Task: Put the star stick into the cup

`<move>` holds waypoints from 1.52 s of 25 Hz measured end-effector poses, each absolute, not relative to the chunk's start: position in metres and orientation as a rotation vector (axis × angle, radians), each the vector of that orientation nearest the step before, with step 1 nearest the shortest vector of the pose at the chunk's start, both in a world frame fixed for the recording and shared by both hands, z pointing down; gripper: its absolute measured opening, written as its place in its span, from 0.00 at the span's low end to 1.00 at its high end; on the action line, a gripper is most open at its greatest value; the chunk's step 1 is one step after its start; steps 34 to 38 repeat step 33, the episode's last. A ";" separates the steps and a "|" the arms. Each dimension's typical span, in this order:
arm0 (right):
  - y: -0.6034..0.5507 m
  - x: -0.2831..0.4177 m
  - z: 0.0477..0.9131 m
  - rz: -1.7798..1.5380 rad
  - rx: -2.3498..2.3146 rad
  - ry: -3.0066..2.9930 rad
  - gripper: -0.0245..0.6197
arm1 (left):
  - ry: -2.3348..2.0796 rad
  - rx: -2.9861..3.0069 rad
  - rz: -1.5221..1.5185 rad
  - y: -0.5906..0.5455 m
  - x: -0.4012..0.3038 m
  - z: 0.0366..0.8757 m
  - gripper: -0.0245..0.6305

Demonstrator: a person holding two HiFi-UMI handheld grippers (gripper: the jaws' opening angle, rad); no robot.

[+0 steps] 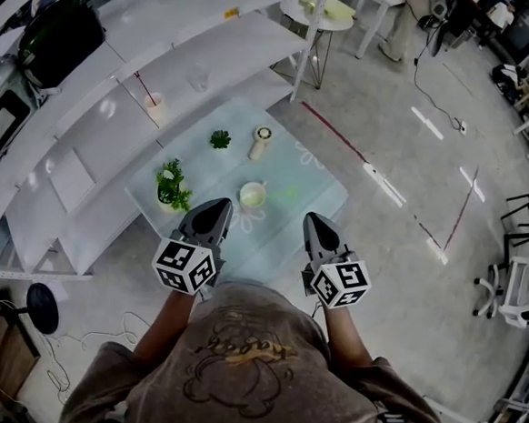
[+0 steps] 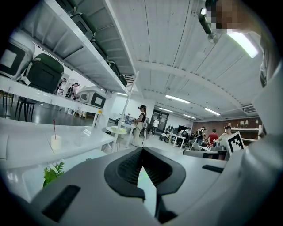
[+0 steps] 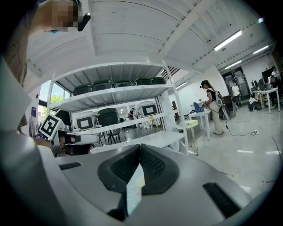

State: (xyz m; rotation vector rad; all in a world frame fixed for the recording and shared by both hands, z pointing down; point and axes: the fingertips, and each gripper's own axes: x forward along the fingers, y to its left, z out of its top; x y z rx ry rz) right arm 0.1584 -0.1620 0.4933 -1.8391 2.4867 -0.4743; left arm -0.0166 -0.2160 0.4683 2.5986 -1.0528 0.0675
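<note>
Both tongs are pressed together, pinching nothing: left grey gripper (image 1: 219, 204) and right grey gripper (image 1: 312, 219) hang over the glass table (image 1: 325, 191). Ahead stands the round pale cup (image 1: 253, 194). A faint green shape (image 1: 289, 194) beside it may be the star stick. Picking up looks not yet begun; next, one gripper must open and reach down.

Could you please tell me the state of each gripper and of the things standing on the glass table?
left gripper: shut, nothing between the jaws.
right gripper: shut, nothing between the jaws.
cup: upright on the glass table, no stick standing out of it.
pale cylinder: upright, beyond the cup.
large potted plant: upright, near the table's left edge.
small plant: upright.
</note>
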 end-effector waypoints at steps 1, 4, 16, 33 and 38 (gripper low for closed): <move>-0.162 0.158 0.494 -0.475 -1.841 2.483 0.04 | -1.055 2.597 0.067 -0.216 -0.017 0.469 0.07; -0.160 0.160 0.495 -0.479 -1.848 2.472 0.04 | -1.061 2.594 0.062 -0.216 -0.018 0.469 0.07; -0.157 0.155 0.500 -0.493 -1.847 2.472 0.04 | -1.056 2.591 0.058 -0.212 -0.019 0.471 0.07; -0.154 0.153 0.503 -0.520 -1.841 2.470 0.04 | -1.046 2.578 0.060 -0.209 -0.023 0.472 0.07; -0.154 0.153 0.503 -0.520 -1.841 2.470 0.04 | -1.046 2.578 0.060 -0.209 -0.023 0.472 0.07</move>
